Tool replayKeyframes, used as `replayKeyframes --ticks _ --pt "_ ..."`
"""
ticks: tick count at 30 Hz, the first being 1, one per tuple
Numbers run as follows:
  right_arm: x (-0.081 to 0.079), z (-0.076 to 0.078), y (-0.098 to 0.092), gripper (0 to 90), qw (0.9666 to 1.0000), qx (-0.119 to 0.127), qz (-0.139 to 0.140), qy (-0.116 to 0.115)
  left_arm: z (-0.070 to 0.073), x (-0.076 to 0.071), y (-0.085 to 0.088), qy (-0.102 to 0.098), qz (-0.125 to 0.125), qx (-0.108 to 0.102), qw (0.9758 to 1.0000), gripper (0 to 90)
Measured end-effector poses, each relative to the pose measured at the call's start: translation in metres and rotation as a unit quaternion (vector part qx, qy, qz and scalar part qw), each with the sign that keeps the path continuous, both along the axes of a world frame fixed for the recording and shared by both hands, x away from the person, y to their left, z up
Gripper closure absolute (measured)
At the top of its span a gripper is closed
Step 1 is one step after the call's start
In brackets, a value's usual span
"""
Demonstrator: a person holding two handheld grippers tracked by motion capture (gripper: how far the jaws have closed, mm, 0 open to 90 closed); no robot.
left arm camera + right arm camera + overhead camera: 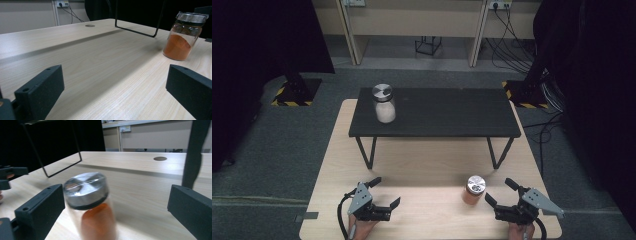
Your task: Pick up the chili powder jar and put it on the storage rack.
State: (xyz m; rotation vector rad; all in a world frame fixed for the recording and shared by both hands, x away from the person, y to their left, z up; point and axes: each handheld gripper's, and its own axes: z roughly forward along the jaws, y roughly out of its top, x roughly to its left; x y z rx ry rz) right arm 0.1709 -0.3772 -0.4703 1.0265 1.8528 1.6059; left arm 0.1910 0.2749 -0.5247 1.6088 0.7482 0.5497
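We take the orange spice jar [474, 190] as the thing in hand: it stands upright on the light wood desk [427, 165], near the front edge, right of centre, silver lid up. The right gripper [501, 193] sits just beside it, to the jar's right and slightly nearer us, jaws spread wide, nothing between them. In the right gripper view the jar [91, 205] sits in the gap close to the left-hand jaw, blurred, not yet centred; we can't tell if that jaw touches the glass. The left gripper [384, 192] is well apart from the jar, across the desk front, jaws also wide open and empty; in its view the jar [182, 37] shows far off to the upper right.

Our judgement: the right hand is clearly the nearer one. The jar's long axis is vertical, so the jaws should close from the sides once the jar is centred between them.

A second jar with white powder [384, 104] stands on the low black shelf [434, 112] further back, far from both grippers.
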Motion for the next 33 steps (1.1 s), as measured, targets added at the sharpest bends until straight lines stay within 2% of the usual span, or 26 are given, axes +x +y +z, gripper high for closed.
replayKeyframes --ticks 4,11,25,33 --pt "-0.005 0.0 0.004 1.0 0.9999 -0.001 0.01 -0.002 0.0 0.0 0.0 0.0 0.0 0.002 1.0 1.1" --pt "-0.006 0.001 0.014 0.9 0.9996 -0.019 0.019 0.001 0.001 0.0 0.0 0.001 0.0 0.002 1.0 1.1" --pt "0.0 -0.001 0.018 0.8 0.9994 -0.022 0.027 0.009 0.001 0.0 0.0 0.001 0.0 0.002 1.0 1.1" --pt "0.003 -0.003 0.024 0.8 0.9995 -0.019 0.022 0.014 0.001 0.0 0.0 0.001 0.0 0.002 1.0 1.1"
